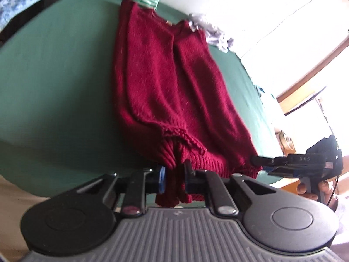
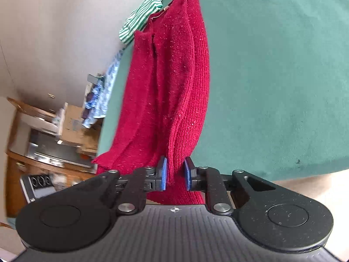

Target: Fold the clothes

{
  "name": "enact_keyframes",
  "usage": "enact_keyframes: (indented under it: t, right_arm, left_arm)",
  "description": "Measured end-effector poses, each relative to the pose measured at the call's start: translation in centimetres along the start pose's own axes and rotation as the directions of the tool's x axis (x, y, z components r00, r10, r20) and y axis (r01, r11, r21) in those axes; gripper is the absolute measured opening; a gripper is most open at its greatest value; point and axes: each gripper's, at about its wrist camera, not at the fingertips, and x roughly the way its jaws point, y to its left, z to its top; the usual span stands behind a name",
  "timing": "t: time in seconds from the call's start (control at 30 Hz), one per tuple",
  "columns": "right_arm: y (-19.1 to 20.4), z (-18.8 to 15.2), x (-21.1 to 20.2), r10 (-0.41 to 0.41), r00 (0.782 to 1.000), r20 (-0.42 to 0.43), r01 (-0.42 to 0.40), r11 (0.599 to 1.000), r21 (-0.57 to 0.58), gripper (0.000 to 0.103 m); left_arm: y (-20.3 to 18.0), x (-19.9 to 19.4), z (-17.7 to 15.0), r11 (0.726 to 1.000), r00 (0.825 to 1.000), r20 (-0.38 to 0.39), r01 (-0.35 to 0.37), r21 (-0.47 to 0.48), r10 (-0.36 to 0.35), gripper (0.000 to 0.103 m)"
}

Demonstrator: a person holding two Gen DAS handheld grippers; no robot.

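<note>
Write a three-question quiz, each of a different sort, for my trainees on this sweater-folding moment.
1. True or false: both grippers pinch the red sweater.
2. Which part does the left gripper hold? A collar, B ribbed hem, C label.
3. Name the garment beyond the collar.

Key:
1. True; the right gripper grips it too.
2. B.
3. The green-striped garment, on the green sheet.
</note>
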Motion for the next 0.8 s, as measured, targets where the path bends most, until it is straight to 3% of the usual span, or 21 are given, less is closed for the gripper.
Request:
enact_keyframes:
  t: [0.2,0.37,0.57,0.6,0.63,0.67,0.7,0.73,0.8]
  right_arm:
    - [1.0,2.6,-0.7,0.103,0.995,-0.004,-0.102,0.993,0.065,0.018]
    - [1.5,6.2,-0.3,0.160,0.983,0.089,-0.170,0.978,0.121,0.018]
    - [0.8,10.3,2.7,0.083,0.976,0.203,-0.126,0.970,0.206,0.022]
    - [0.5,10.8,3.2,0.062,0.973,0.221,-0.112,0.968,0.225,0.026]
    - [0.0,11.1,3.4,0.024,0.966,0.256,-0.091,0.963,0.254,0.040]
    - [-0.4,11.3,3.6,0.003,0.956,0.293,-0.089,0.956,0.280,0.046]
    - [-0.6,11.4,3.5,0.009,0.948,0.318,-0.106,0.951,0.291,0.046]
    - [-0.8,11.4,2.9,0.021,0.940,0.340,-0.127,0.948,0.292,0.046]
    - [0.2,11.0,1.3,0.037,0.921,0.388,-0.134,0.965,0.225,0.046]
  left_arm:
    - [-0.2,-2.1,3.9,1.000,0.997,0.076,0.019,-0.025,-0.017,0.009]
    - [0.9,-0.9,9.5,0.999,0.995,0.094,0.028,0.030,-0.031,0.009]
    - [3.9,4.7,16.4,0.996,0.999,0.012,0.043,0.083,-0.044,0.013]
    - [4.6,6.0,17.4,0.995,0.998,-0.019,0.054,0.081,-0.053,0.016]
    - [5.3,7.2,18.3,0.995,0.997,-0.052,0.063,0.072,-0.059,0.020]
    - [6.0,8.0,19.2,0.996,0.994,-0.079,0.074,0.054,-0.069,0.020]
    - [6.7,8.1,20.1,0.994,0.991,-0.093,0.100,0.036,-0.096,0.020]
    - [7.0,7.8,20.9,0.991,0.988,-0.090,0.128,0.035,-0.125,0.023]
    - [7.2,6.2,22.1,0.985,0.988,-0.052,0.150,0.080,-0.147,0.038]
